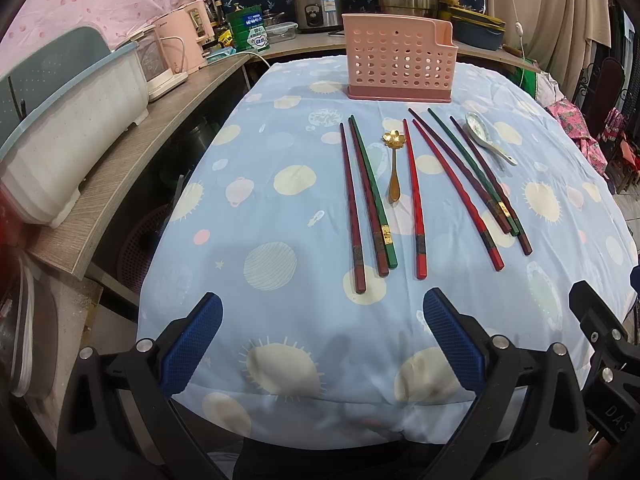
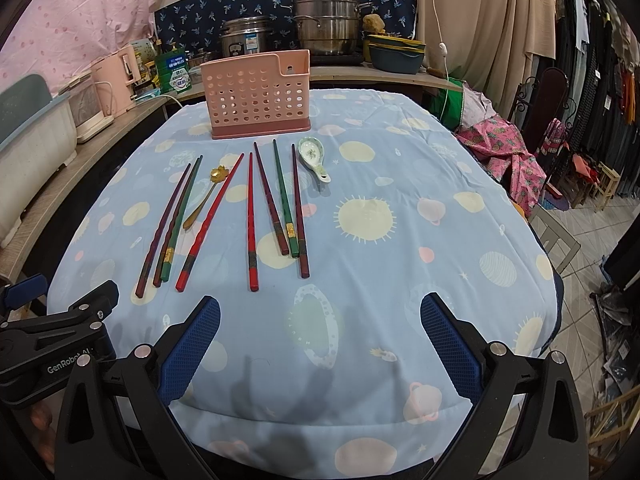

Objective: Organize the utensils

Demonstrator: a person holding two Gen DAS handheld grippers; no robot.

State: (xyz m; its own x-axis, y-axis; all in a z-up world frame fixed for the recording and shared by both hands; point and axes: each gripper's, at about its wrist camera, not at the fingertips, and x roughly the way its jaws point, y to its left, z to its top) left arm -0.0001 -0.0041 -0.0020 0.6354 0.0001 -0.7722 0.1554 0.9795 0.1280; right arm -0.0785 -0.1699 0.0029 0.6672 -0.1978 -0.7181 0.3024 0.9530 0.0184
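Note:
A pink perforated utensil holder (image 1: pixel 398 63) (image 2: pixel 258 96) stands upright and looks empty at the far side of the table. Several red, maroon and green chopsticks (image 1: pixel 416 200) (image 2: pixel 251 220) lie side by side in front of it. A gold flower-shaped spoon (image 1: pixel 394 160) (image 2: pixel 206 196) lies among the left ones. A white patterned ceramic spoon (image 1: pixel 486 136) (image 2: pixel 314 158) lies at the right. My left gripper (image 1: pixel 322 312) and right gripper (image 2: pixel 320 312) are both open and empty, over the near table edge, short of the chopsticks.
The table has a light blue planet-print cloth (image 1: pixel 280 208) (image 2: pixel 400 240). A wooden counter (image 1: pixel 160 128) on the left holds a dish rack, kettle and jars. Steel pots (image 2: pixel 324 20) stand behind. A chair and clothes (image 2: pixel 504 148) are at the right.

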